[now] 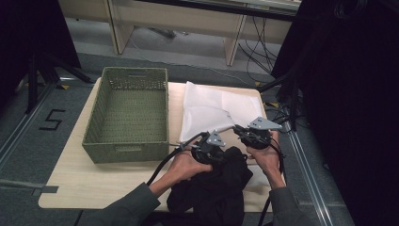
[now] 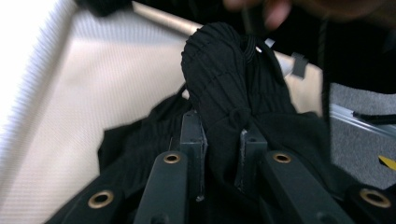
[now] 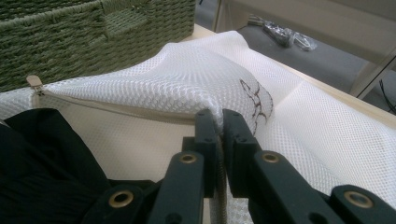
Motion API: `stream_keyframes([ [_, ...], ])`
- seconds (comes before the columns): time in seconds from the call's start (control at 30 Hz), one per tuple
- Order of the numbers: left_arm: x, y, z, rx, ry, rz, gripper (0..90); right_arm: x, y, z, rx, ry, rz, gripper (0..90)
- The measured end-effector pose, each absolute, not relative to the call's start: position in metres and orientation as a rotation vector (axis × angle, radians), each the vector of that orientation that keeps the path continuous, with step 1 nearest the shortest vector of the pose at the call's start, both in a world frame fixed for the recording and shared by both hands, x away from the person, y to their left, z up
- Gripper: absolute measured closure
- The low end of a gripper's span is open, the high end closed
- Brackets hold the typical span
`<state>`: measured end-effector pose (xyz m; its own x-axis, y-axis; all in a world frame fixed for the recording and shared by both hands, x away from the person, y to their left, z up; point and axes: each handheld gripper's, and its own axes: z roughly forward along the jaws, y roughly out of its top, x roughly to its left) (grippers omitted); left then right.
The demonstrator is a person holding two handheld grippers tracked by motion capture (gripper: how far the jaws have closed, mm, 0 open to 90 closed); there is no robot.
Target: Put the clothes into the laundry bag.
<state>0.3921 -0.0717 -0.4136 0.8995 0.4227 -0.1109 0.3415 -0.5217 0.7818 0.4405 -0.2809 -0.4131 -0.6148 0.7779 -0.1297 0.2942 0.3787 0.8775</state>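
Black garment (image 2: 233, 88) bunched in left gripper (image 2: 223, 149) jaws, just near of white mesh bag (image 3: 187, 79), mouth lifted by right gripper (image 3: 221, 122) pinching its edge.

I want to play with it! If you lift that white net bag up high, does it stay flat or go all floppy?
Probably floppy: the white mesh bag already tents and sags where the right gripper pinches its edge. It looks light, being thin open netting. It likely won't slip much, since the weave is rough.
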Motion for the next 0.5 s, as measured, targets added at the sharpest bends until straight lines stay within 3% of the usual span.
stream_keyframes([
  [0.07, 0.396, -0.079, -0.426, 2.148, 0.599, 0.112, 76.8, 0.44, -0.279, -0.413, 0.909, 2.103, 1.183, 85.7],
  [0.17, 0.402, -0.093, -0.449, 2.249, 0.564, 0.241, 76.3, 0.437, -0.275, -0.411, 0.921, 2.148, 1.169, 85.7],
  [0.23, 0.413, -0.095, -0.46, 2.275, 0.576, 0.13, 74.1, 0.438, -0.273, -0.412, 0.893, 2.149, 1.163, 85.7],
  [0.3, 0.411, -0.094, -0.457, 2.231, 0.612, 0.136, 69.9, 0.438, -0.271, -0.414, 0.88, 2.138, 1.17, 85.7],
  [0.43, 0.396, -0.066, -0.418, 2.205, 0.551, 0.25, 44.8, 0.438, -0.269, -0.415, 0.913, 2.146, 1.177, 85.6],
  [0.5, 0.395, -0.046, -0.403, 2.177, 0.587, 0.275, 36.7, 0.438, -0.272, -0.414, 0.888, 2.16, 1.161, 85.6],
])
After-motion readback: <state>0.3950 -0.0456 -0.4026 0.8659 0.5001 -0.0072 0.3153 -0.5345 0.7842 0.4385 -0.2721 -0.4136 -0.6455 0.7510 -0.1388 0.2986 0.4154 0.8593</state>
